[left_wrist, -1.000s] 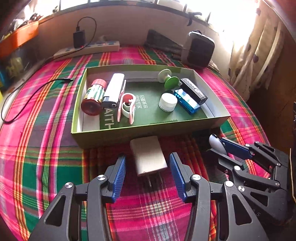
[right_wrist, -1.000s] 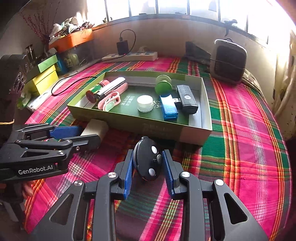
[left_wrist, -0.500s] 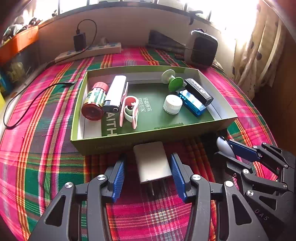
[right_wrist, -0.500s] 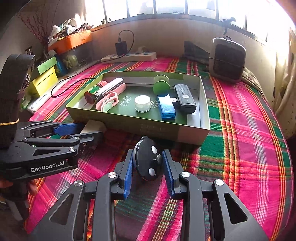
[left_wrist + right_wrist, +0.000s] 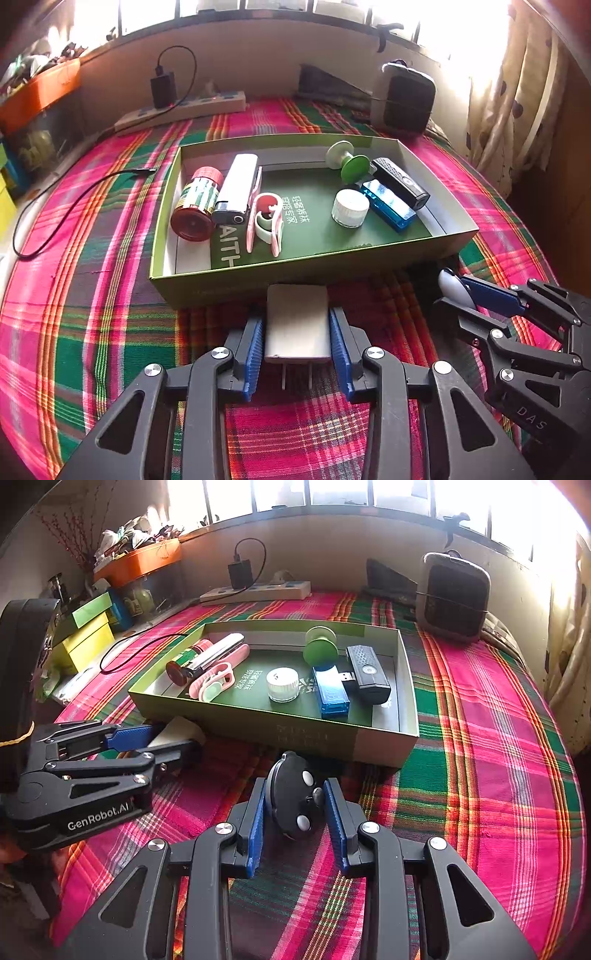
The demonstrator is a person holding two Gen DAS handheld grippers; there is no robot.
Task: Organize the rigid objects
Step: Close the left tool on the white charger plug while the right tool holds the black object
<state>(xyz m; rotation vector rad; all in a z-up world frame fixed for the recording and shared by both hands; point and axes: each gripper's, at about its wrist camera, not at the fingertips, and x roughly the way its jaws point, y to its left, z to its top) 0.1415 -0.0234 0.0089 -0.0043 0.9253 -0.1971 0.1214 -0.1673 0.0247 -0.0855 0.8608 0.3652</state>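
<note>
My left gripper (image 5: 296, 354) is shut on a white plug adapter (image 5: 297, 323), prongs toward the camera, just in front of the green box's (image 5: 258, 280) near wall. My right gripper (image 5: 297, 821) is shut on a black round device with white buttons (image 5: 293, 799), close to the box's (image 5: 332, 736) front wall. The box holds a red-capped bottle (image 5: 195, 205), a white lighter-like case (image 5: 236, 192), a pink clip (image 5: 266, 221), a white jar (image 5: 349, 208), a green suction cup (image 5: 352, 166), a blue USB stick (image 5: 388, 205) and a black dongle (image 5: 400, 182).
The plaid cloth (image 5: 92, 314) covers the surface. A power strip with a charger (image 5: 184, 105) and a black speaker (image 5: 406, 98) stand at the back. A black cable (image 5: 74, 192) lies left of the box. Coloured boxes (image 5: 88, 635) stand at the left edge.
My left gripper has closed its fingers onto the white plug adapter, which lay between open fingers before. My right gripper keeps its hold on the black device.
</note>
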